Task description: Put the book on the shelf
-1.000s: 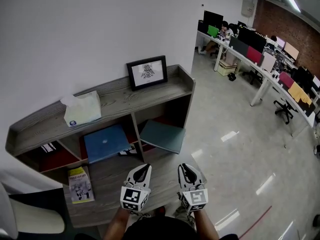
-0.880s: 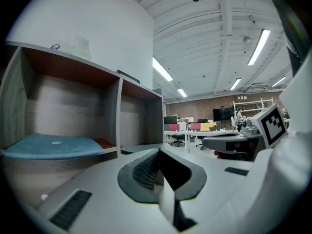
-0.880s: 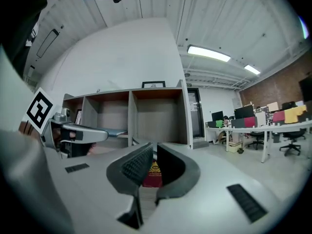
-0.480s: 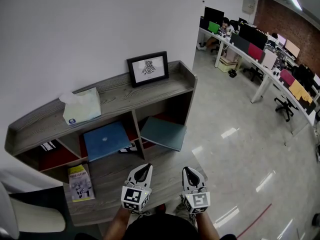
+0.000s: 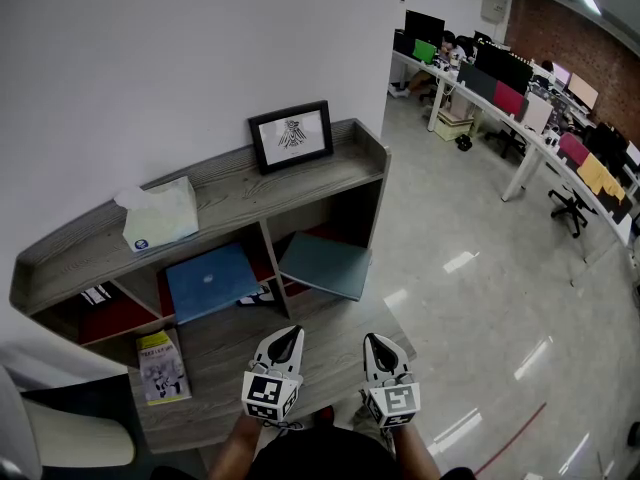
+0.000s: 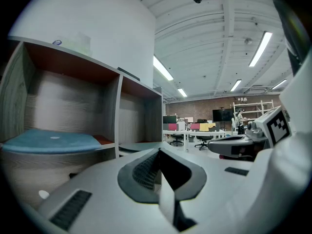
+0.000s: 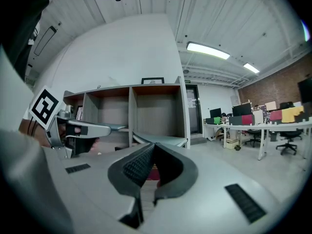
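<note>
With my left hand-held gripper and right hand-held gripper both pressed together and empty, I judge the thin yellow book, lying flat on the shelf base at my left, light but floppy, best pinched along its spine.

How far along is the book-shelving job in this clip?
Done: nothing certain; a blue book and a teal book lie jutting from the shelf compartments. In hand: nothing; the left gripper and right gripper are shut and empty, short of the shelf. Left: the yellow book on the low ledge, untouched.
</note>
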### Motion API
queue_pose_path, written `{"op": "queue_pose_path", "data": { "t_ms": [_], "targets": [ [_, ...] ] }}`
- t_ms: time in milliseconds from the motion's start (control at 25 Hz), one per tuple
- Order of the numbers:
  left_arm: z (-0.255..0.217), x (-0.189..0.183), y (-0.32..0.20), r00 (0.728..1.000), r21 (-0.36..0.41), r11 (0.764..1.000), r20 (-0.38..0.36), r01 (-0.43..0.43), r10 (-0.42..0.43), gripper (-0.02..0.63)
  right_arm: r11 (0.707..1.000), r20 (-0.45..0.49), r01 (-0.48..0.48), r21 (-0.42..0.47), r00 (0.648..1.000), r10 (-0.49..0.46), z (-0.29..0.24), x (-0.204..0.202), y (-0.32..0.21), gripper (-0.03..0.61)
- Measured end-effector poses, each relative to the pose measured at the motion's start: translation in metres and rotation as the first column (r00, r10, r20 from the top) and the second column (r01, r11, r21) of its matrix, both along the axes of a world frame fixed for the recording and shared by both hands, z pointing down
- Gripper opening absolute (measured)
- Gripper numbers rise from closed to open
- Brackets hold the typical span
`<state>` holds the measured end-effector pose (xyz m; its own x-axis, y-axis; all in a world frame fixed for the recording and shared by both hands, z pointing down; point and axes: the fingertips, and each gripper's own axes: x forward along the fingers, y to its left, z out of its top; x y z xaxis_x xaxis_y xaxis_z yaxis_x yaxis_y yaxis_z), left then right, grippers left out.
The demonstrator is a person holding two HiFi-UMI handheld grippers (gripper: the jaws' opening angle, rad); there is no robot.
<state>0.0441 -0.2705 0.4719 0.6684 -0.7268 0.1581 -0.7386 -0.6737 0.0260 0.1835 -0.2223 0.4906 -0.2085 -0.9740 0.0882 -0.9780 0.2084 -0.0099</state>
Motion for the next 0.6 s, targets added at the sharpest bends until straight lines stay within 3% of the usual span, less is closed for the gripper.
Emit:
{"op": "queue_pose_path", "data": {
  "t_ms": [600],
  "targets": [
    [-0.0007,0.0045,0.0017,1.0,-0.003,1.0,0.008,-0.007,0.007,0.006,1.0,0.009,-0.007,0.003,1.0,0.007,-0.0007,0.0041,0.0018,0.029]
  ]
}}
